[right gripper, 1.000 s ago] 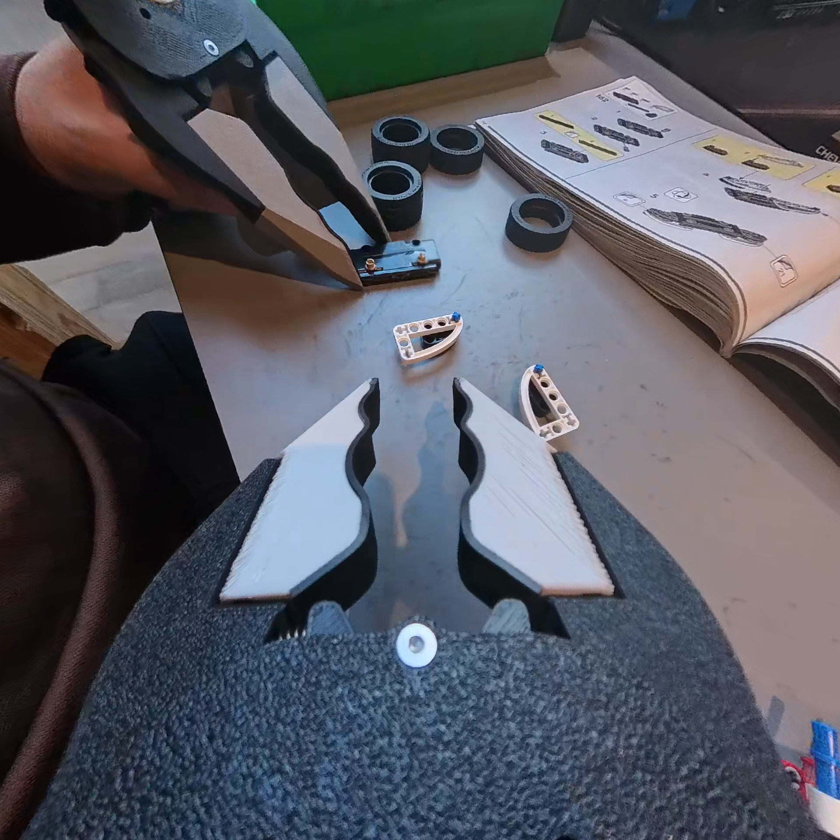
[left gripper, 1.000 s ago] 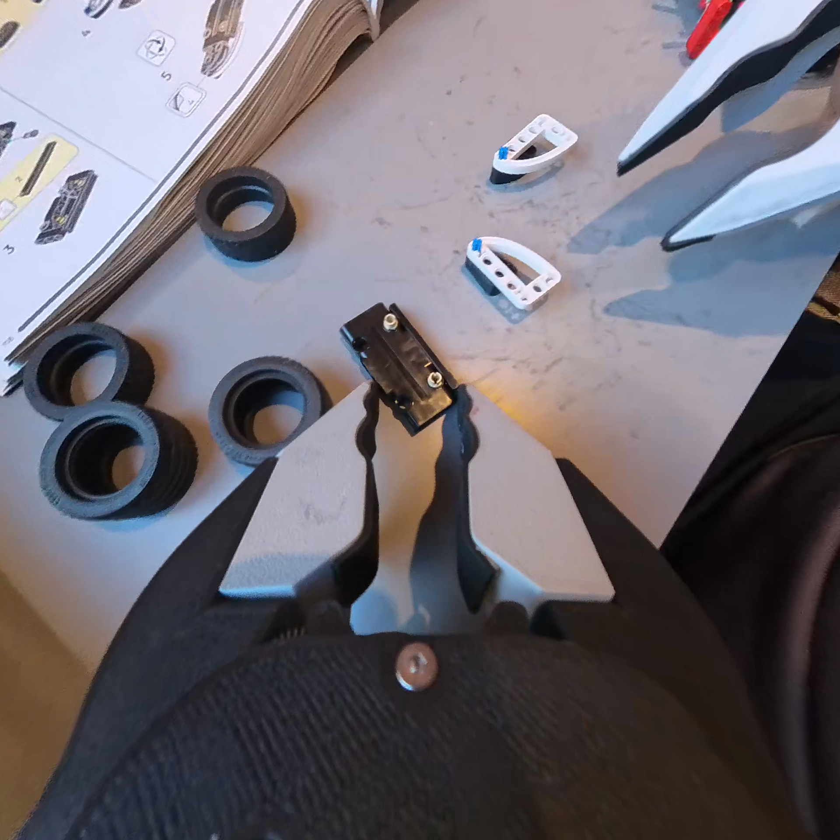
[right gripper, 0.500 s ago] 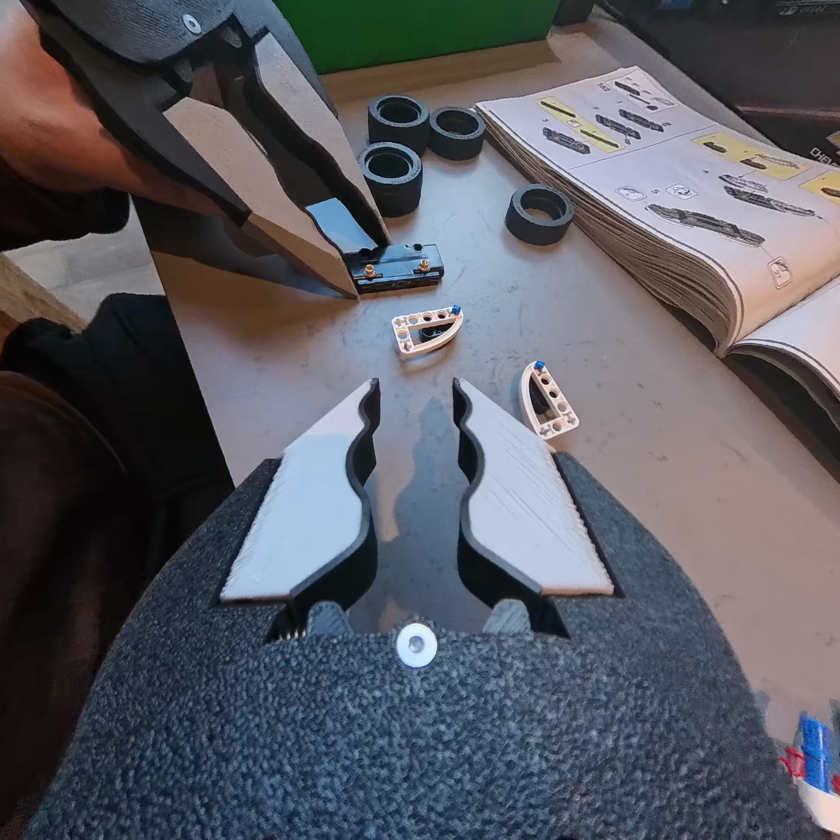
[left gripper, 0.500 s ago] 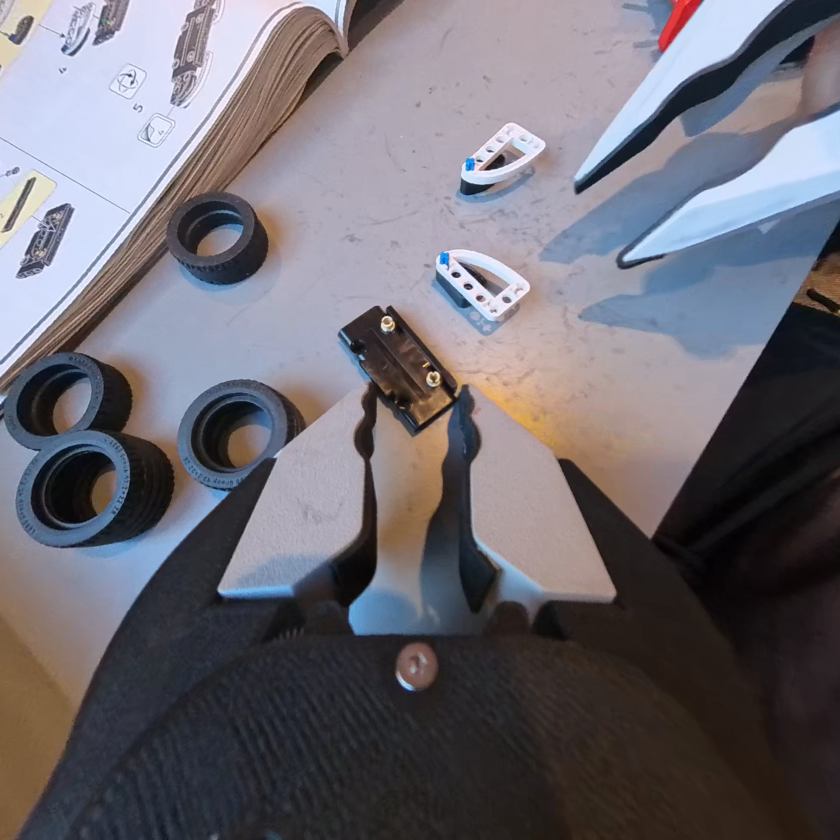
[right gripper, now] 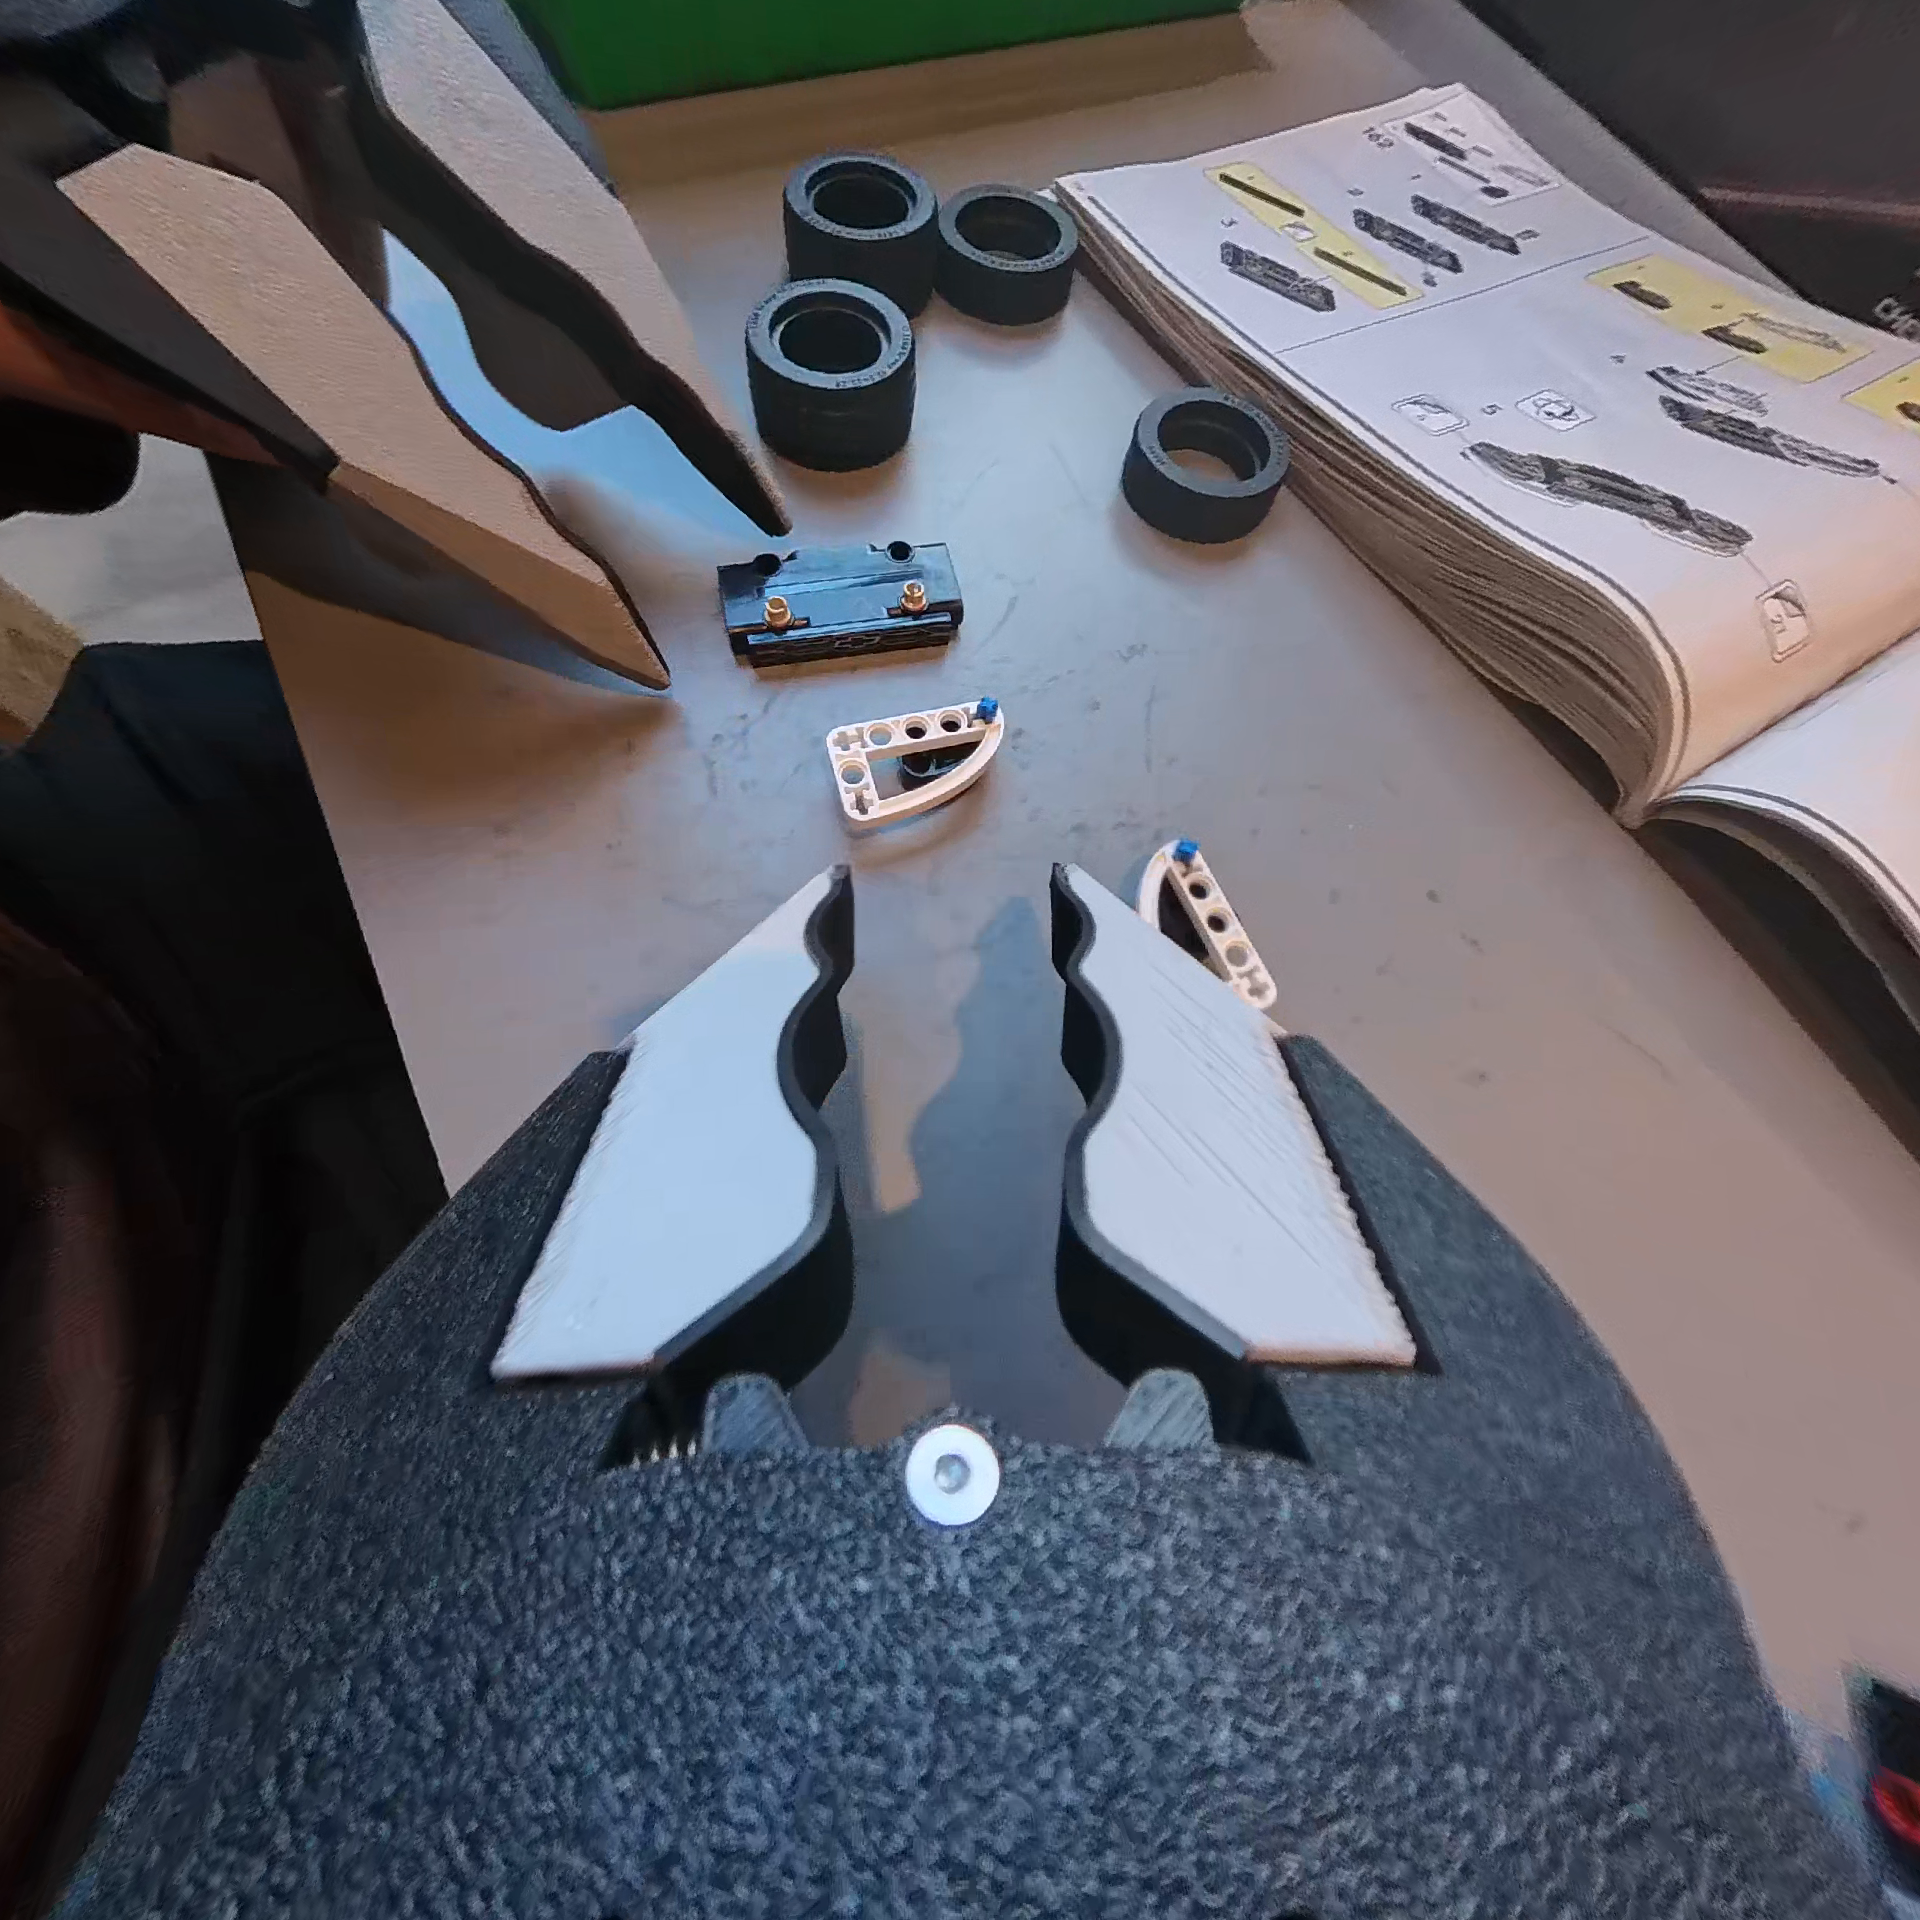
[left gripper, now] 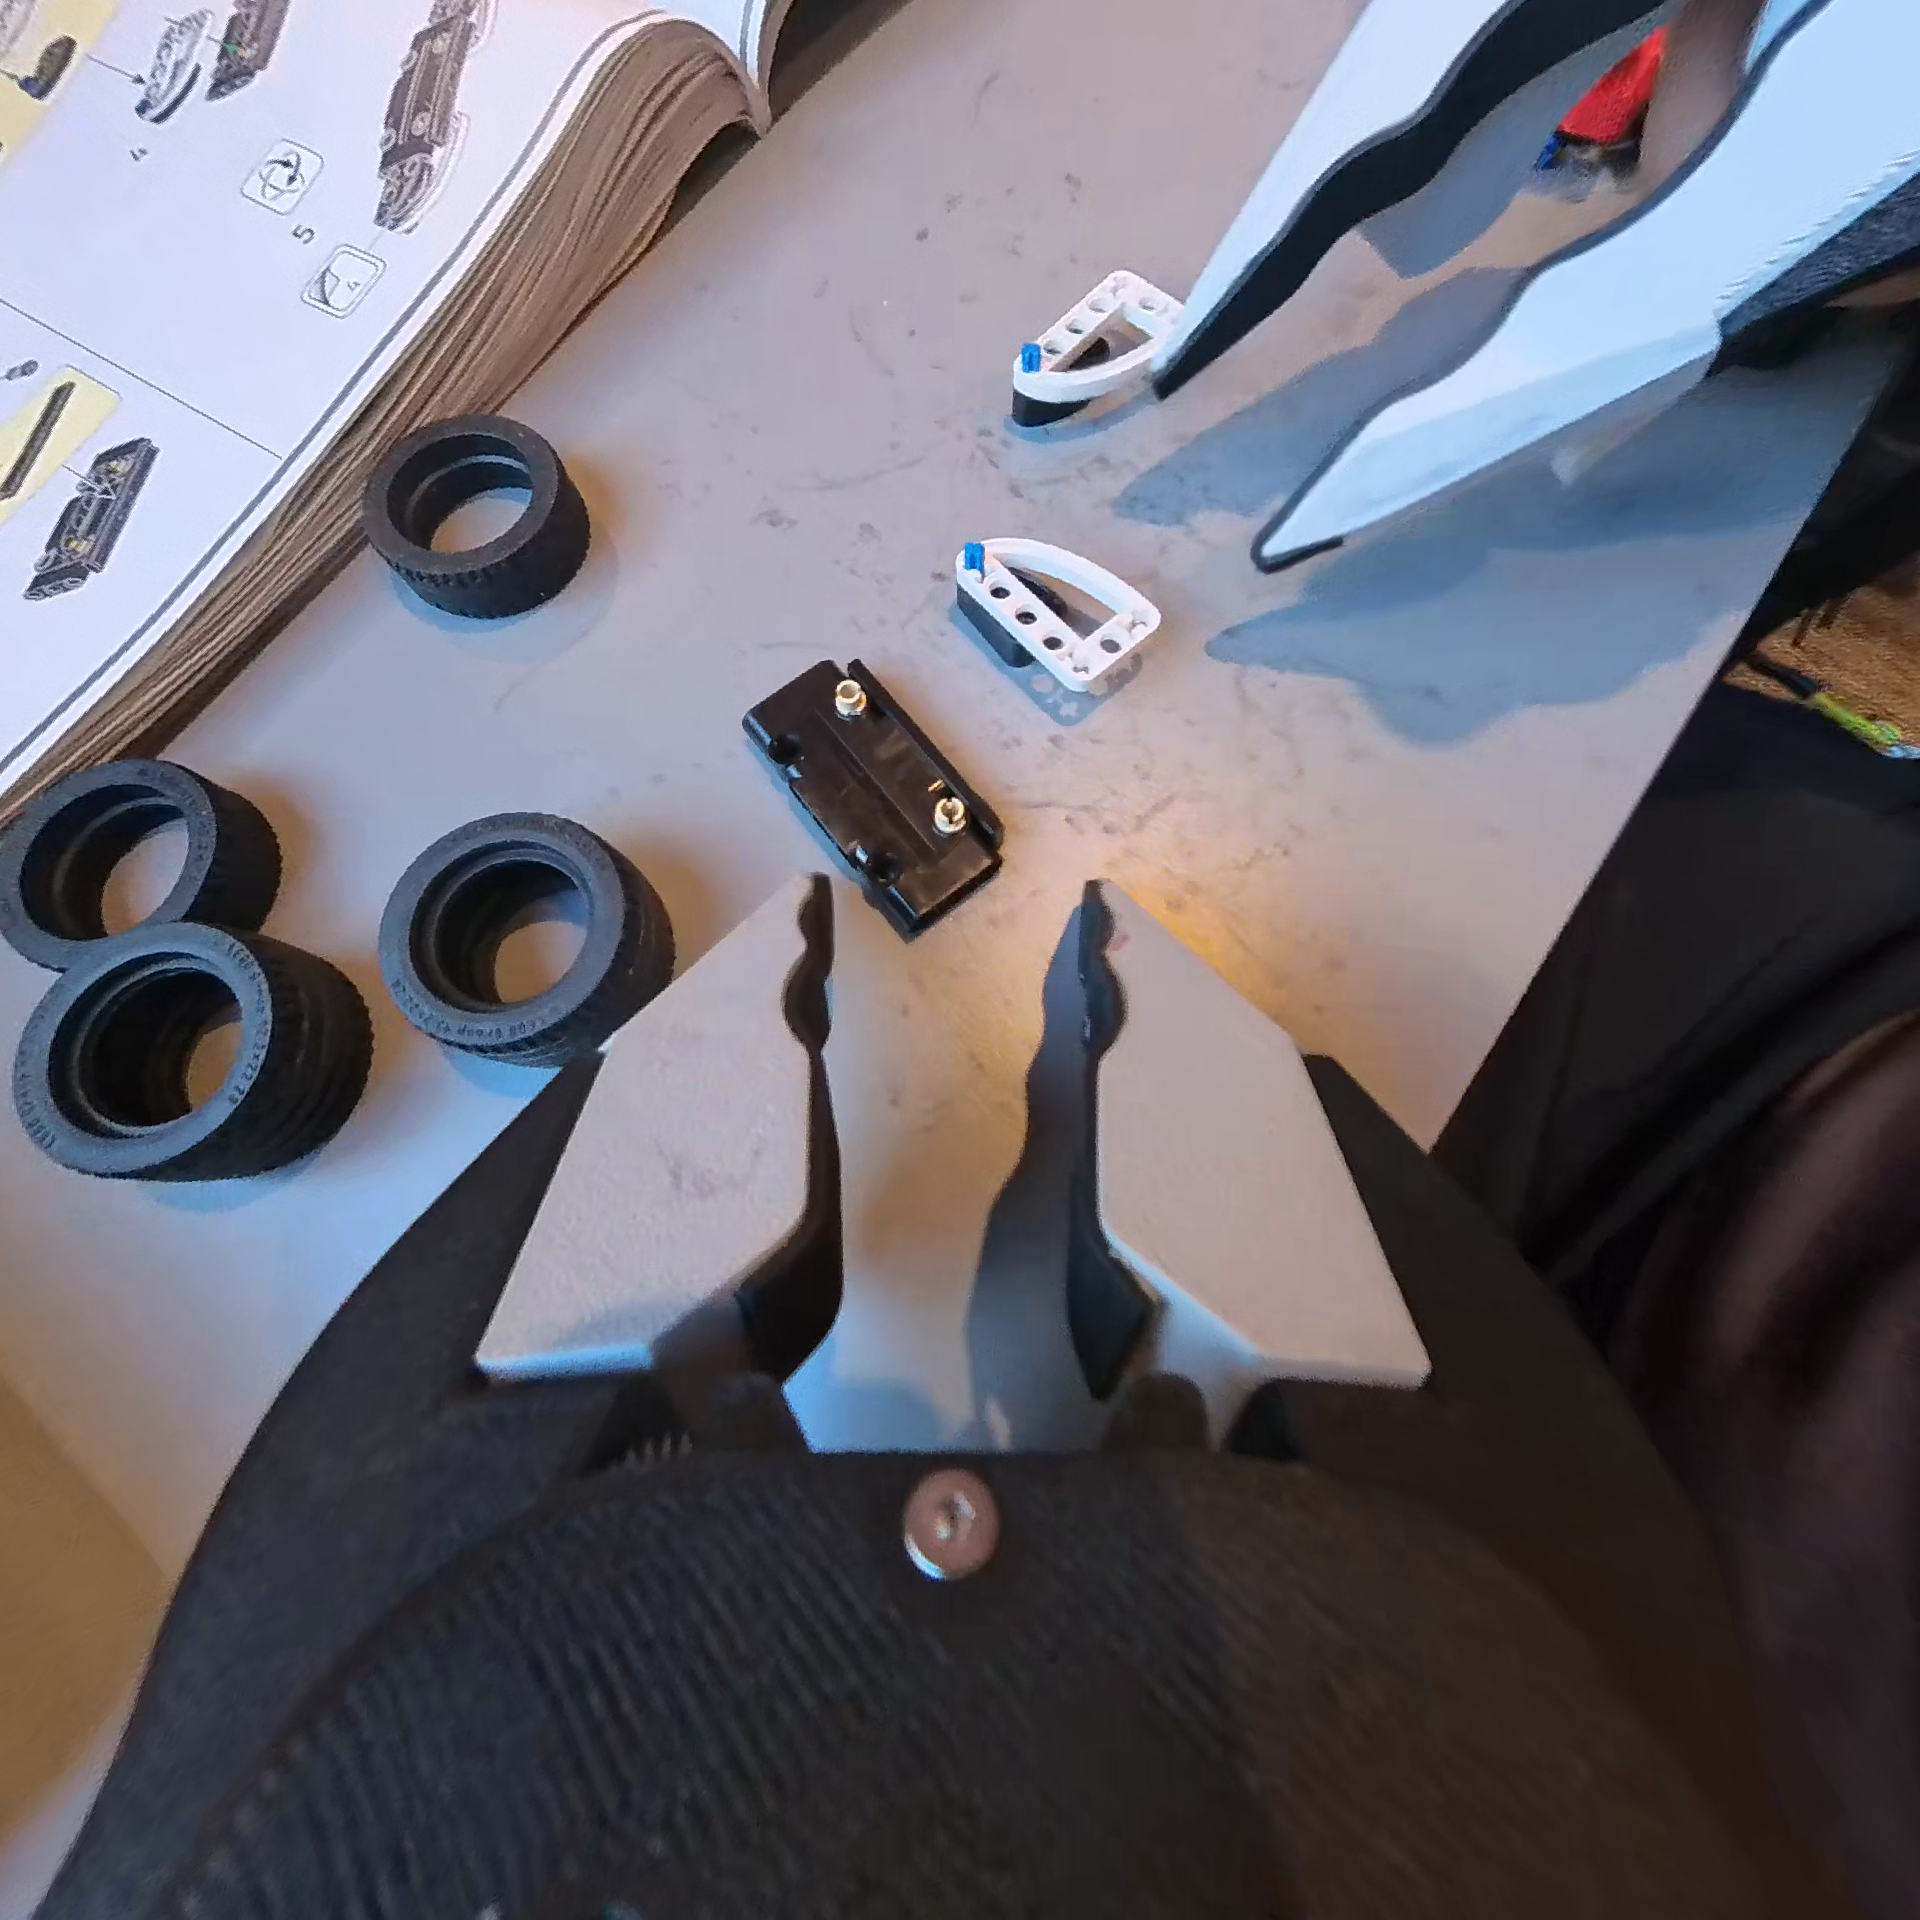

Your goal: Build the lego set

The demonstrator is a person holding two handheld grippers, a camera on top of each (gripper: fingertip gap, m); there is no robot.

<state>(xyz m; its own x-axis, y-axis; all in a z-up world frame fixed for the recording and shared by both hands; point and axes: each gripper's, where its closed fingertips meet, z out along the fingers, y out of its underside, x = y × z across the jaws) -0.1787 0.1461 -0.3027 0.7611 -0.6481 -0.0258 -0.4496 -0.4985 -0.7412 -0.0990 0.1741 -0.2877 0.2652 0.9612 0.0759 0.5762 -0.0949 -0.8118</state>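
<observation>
A black lego block (left gripper: 873,795) with two tan pins lies on the grey table, just ahead of my left gripper (left gripper: 951,904), which is open and empty. It also shows in the right wrist view (right gripper: 840,601), beside the left gripper (right gripper: 722,597). Two white curved pieces with blue pins lie nearby: one (left gripper: 1055,613) (right gripper: 914,753) in the middle, one (left gripper: 1091,348) (right gripper: 1210,925) by the tip of my right gripper (right gripper: 951,883). The right gripper is open and empty, and it also shows in the left wrist view (left gripper: 1216,468).
Several black tyres (left gripper: 197,1039) (left gripper: 478,514) (right gripper: 831,374) (right gripper: 1205,462) stand on the table. An open instruction book (left gripper: 208,208) (right gripper: 1507,395) lies beyond them. A green box (right gripper: 883,42) stands at the far edge. The table edge (left gripper: 1662,727) runs close by a person's dark clothing.
My left gripper has opened, let go of the black block and drawn back a little. The right gripper has moved forward, closer to the white pieces.
</observation>
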